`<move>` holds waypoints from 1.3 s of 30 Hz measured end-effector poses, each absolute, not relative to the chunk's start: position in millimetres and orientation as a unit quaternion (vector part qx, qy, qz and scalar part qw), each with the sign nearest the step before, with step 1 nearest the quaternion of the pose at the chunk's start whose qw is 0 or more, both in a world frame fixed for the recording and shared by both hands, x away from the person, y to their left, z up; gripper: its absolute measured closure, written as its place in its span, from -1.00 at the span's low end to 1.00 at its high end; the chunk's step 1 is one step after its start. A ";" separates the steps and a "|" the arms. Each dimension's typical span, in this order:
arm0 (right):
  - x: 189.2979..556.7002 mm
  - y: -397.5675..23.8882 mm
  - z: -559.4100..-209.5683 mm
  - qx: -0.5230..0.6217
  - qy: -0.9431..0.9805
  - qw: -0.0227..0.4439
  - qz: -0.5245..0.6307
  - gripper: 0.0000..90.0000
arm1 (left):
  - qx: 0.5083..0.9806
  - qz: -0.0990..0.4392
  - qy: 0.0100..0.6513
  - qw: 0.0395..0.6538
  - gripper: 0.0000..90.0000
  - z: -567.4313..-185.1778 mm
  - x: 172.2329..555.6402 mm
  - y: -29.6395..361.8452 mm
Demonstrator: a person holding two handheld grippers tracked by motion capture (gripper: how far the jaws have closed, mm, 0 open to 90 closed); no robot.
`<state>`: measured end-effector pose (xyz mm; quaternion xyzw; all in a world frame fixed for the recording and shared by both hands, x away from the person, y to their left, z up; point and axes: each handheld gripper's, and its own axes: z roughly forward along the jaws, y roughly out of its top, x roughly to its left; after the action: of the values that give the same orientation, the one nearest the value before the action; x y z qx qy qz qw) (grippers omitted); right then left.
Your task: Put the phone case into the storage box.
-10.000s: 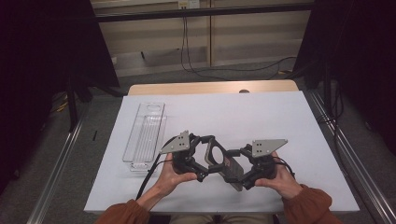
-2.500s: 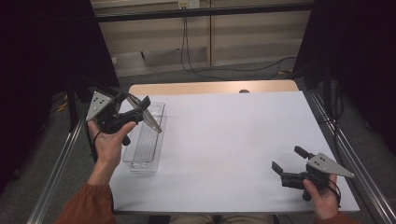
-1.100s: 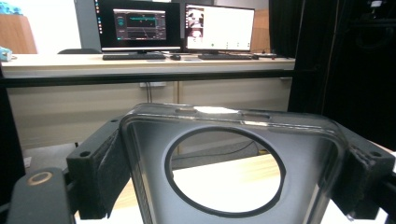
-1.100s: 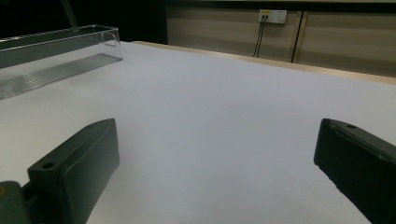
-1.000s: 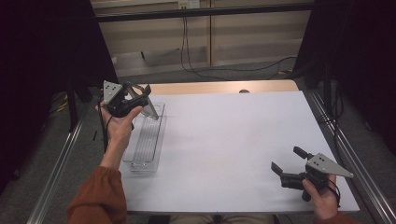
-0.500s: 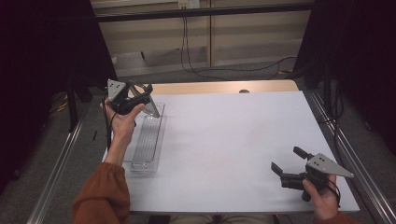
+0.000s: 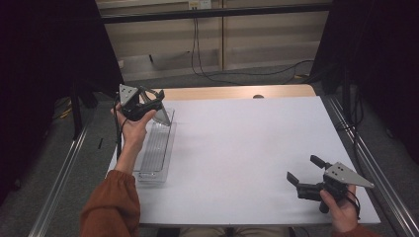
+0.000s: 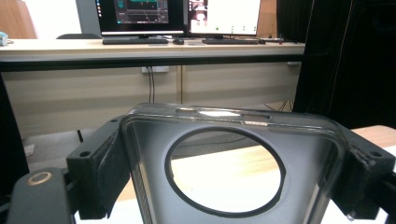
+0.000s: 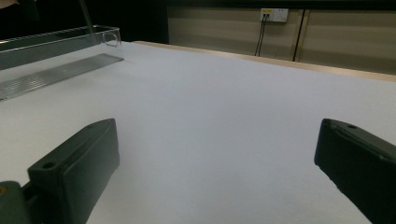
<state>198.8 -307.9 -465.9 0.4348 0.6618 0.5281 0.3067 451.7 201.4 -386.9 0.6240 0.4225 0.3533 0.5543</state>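
Room: dark curtains on both sides, pale wall panels with cables behind the table; the left gripper view shows a desk with 2 monitors (image 8: 180, 16) farther off.
Table (image 7: 247, 148): white top with a wooden strip along the far edge; the broad middle is bare.
Tray (image 7: 155, 150): long clear plastic tray lying along the left edge of the table, ribbed floor, nothing seen inside it. In the right gripper view it lies at the far left (image 9: 56, 42).
Left gripper (image 7: 148, 106): held up over the far end of the tray, well apart from the right one.
Phone case (image 8: 229, 177): clear case with 1 large round black-rimmed opening, lifted above the tray in the left gripper.
Left fingers (image 8: 100, 168): 2 black pads pressed against the case's 2 side edges, pinching it between them.
Right gripper (image 7: 309, 173): low at the near right corner of the table, pointing across it.
Right fingers (image 9: 77, 163): spread wide, holding nothing, white table between them.
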 end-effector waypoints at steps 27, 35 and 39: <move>197.6 -308.3 -465.9 0.433 0.664 0.302 0.530 -1.00 | 0.630 0.352 0.450 0.525 -0.71 -415.8 475.2 199.4; 197.4 -308.4 -465.7 0.432 0.664 0.302 0.531 -1.00 | 0.624 0.355 0.459 0.523 -0.72 -418.7 479.8 199.1; 197.0 -308.3 -465.6 0.434 0.663 0.299 0.531 -1.00 | 0.618 0.356 0.461 0.529 -0.73 -420.1 482.6 197.8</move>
<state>197.0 -308.3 -465.6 0.4341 0.6631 0.5315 0.2990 482.6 197.8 -420.1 0.6179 0.4606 0.3559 0.5287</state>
